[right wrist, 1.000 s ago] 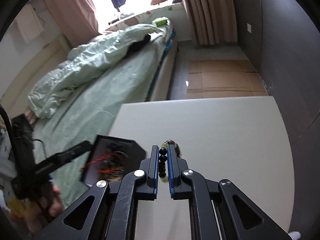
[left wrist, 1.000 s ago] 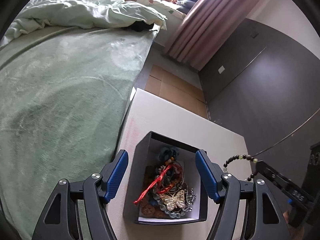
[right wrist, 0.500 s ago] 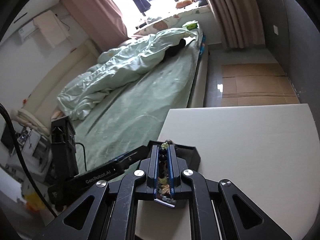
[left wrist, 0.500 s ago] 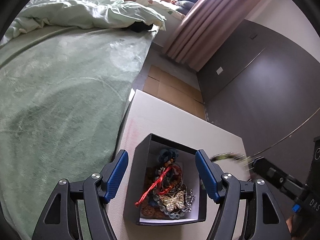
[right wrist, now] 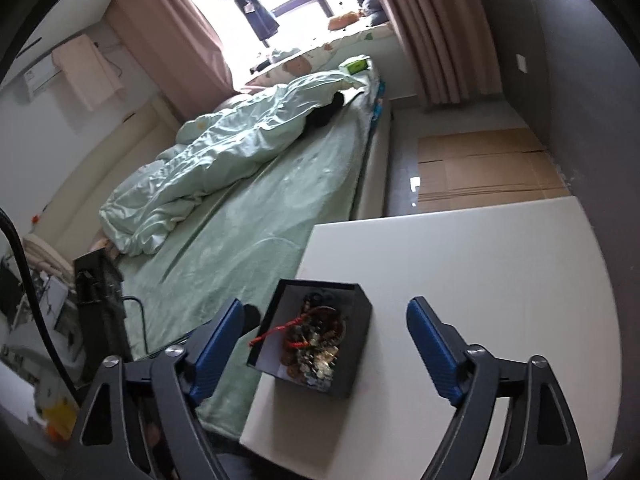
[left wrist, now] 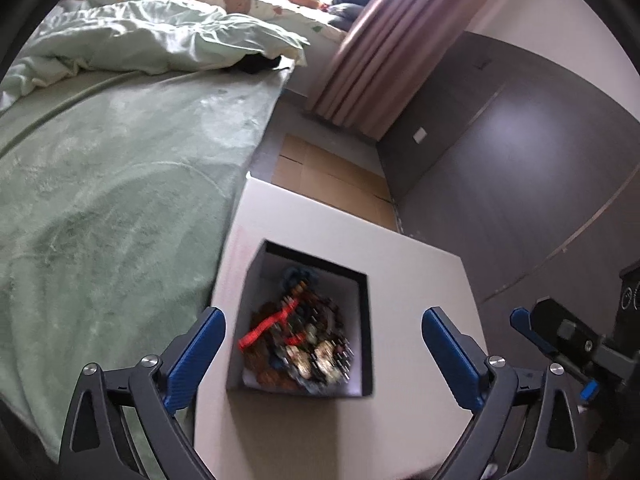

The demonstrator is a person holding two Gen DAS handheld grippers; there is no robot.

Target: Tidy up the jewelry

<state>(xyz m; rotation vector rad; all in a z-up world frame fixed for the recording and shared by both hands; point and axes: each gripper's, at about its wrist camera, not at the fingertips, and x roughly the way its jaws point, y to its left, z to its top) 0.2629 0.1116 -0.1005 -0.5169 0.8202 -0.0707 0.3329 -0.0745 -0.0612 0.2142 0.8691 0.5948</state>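
Observation:
A black box (left wrist: 362, 360) with a white lining stands on the white table (left wrist: 416, 264) near its left edge. It holds a heap of jewelry (left wrist: 304, 344) with a red cord on top. My left gripper (left wrist: 322, 336) is open and empty, its jaws wide on either side of the box and above it. My right gripper (right wrist: 322, 334) is open and empty too, above the same box (right wrist: 356, 360) and its jewelry (right wrist: 316, 344). The right gripper shows at the right edge of the left wrist view (left wrist: 560, 332).
A bed with a green cover (left wrist: 100, 208) and a rumpled duvet (right wrist: 224, 160) runs along the table's left side. Flattened cardboard (right wrist: 480, 168) lies on the floor beyond the table. A dark wall (left wrist: 520, 160) stands to the right.
My right gripper carried the bead bracelet over the box and opened; the bracelet is no longer between its fingers. My left gripper has opened wider.

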